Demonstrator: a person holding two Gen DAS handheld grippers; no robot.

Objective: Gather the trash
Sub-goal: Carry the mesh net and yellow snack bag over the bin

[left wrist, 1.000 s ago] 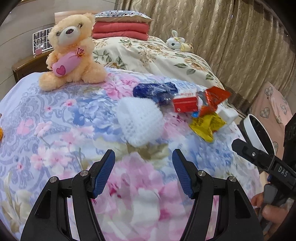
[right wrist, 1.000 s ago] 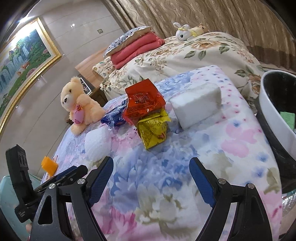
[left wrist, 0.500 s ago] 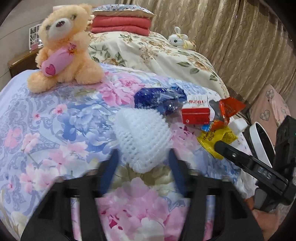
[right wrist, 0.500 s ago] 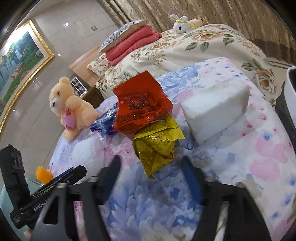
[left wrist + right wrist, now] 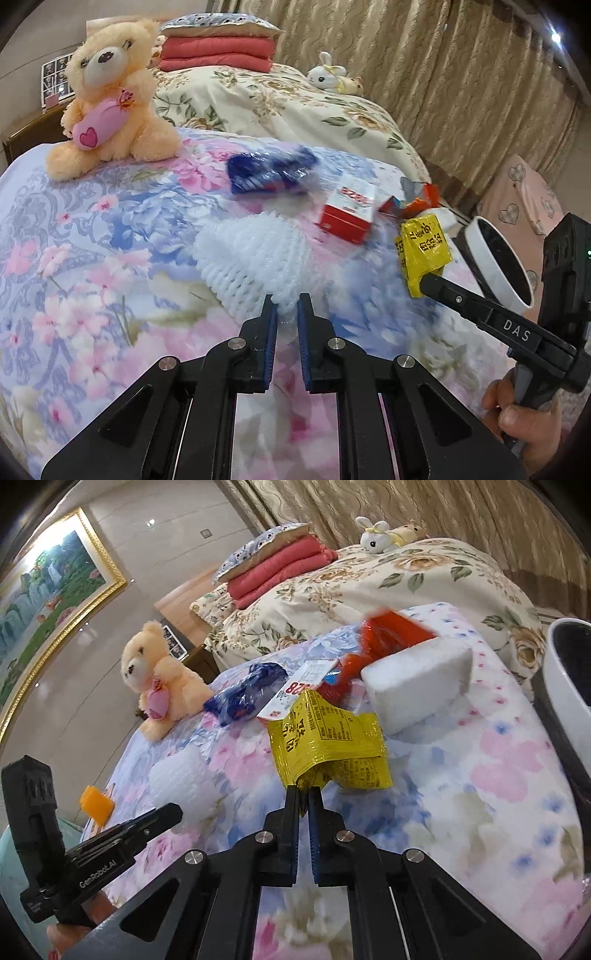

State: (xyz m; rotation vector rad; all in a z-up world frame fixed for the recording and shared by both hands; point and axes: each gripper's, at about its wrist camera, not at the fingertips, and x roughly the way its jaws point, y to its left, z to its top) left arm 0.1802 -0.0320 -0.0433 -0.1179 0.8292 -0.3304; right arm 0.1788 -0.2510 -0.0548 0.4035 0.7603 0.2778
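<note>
Pinching the near edge of the white foam net (image 5: 255, 258), the left gripper (image 5: 287, 314) has its jaws closing, with the net's mesh squeezed between the blue pads. The net lies on the flowered bedspread (image 5: 92, 266), in front of the blue wrapper (image 5: 271, 173) and the red and white box (image 5: 349, 214). The right gripper (image 5: 303, 797) is clamped tight on the lower edge of the yellow packet (image 5: 325, 738), which stands crumpled above its tips. Just behind the packet sit the white foam block (image 5: 417, 679) and the red wrapper (image 5: 388, 635). A white bin (image 5: 569, 679) stands at the bed's right side. A teddy bear (image 5: 110, 99) sits at the far left of the bedspread.
</note>
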